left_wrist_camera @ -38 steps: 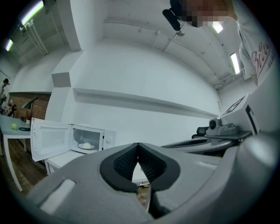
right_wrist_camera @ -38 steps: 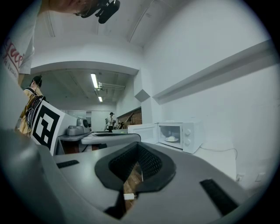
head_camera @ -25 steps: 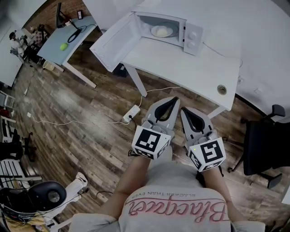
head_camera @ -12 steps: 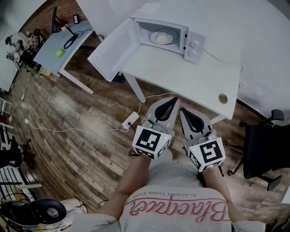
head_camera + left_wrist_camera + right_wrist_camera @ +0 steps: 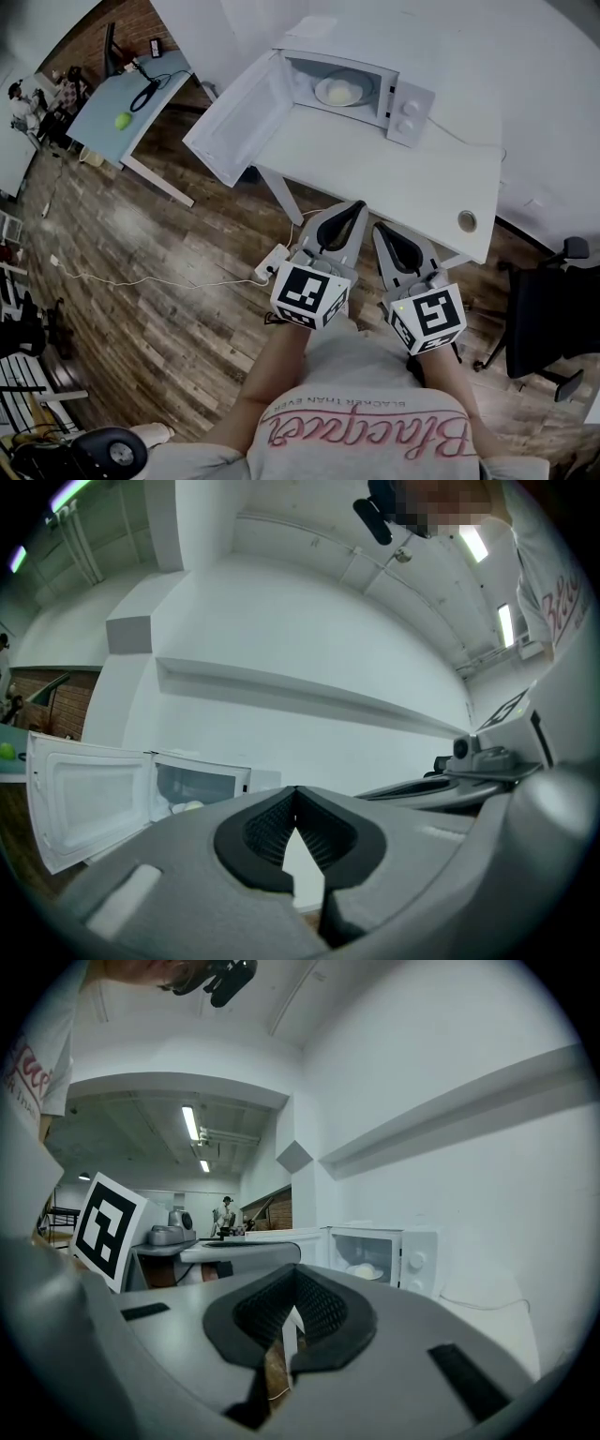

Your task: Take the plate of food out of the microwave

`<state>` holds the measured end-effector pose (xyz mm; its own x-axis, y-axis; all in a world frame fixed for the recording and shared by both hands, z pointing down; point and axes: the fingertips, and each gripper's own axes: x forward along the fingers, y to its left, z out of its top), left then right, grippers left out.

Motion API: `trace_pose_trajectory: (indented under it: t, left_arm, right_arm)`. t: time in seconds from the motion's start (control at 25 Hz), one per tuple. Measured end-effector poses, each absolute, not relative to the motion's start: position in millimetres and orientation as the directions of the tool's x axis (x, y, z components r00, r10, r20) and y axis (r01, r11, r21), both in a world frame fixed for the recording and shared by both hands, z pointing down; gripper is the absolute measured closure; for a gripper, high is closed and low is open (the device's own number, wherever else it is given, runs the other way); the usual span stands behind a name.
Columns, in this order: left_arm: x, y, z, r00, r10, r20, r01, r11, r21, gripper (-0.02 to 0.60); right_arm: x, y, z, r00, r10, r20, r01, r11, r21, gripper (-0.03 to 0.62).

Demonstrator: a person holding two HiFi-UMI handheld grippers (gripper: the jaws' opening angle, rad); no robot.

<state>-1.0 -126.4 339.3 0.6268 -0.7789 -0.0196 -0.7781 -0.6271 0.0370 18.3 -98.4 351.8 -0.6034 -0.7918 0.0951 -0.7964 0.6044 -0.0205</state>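
The white table (image 5: 394, 178) is nearer now; open the closed, empty left gripper (image 5: 350, 206) and right gripper (image 5: 383, 229) before reaching the pale plate of food (image 5: 339, 91) in the white microwave (image 5: 410, 98).

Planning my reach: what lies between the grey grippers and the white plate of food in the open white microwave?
Only a bare stretch of the white table, seen in the head view.

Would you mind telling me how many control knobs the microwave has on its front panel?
2. Both sit on the microwave, right of its open cavity: the upper knob, and the lower knob just beneath it.
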Motion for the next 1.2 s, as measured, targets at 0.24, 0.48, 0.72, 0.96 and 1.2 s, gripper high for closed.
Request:
trace_pose_trajectory:
  t: [0.24,0.48,0.72,0.96,1.2]
  left_arm:
    - [-11,-148,338,0.646,-0.763,-0.012,-0.763,-0.646,0.029,0.575]
    - [-25,-175,340,0.653,-0.757,-0.016,-0.756,-0.653,0.038,0.575]
    - [-35,-198,345,0.654,-0.757,-0.015,-0.755,-0.653,0.057,0.575]
    - [-38,-213,348,0.655,-0.755,-0.008,-0.753,-0.654,0.068,0.575]
    - [-43,-223,350,0.653,-0.757,-0.001,-0.754,-0.651,0.080,0.575]
  right_arm:
    - [6,-126,349,-0.588,-0.804,0.090,-0.808,0.588,-0.031,0.583]
    - [-11,-153,349,-0.582,-0.808,0.094,-0.813,0.582,-0.027,0.583]
    - [-18,-173,353,-0.577,-0.810,0.103,-0.815,0.579,-0.016,0.583]
    - [-19,-188,356,-0.567,-0.815,0.119,-0.822,0.568,-0.030,0.583]
    - [-23,-197,357,-0.569,-0.812,0.129,-0.821,0.570,-0.032,0.583]
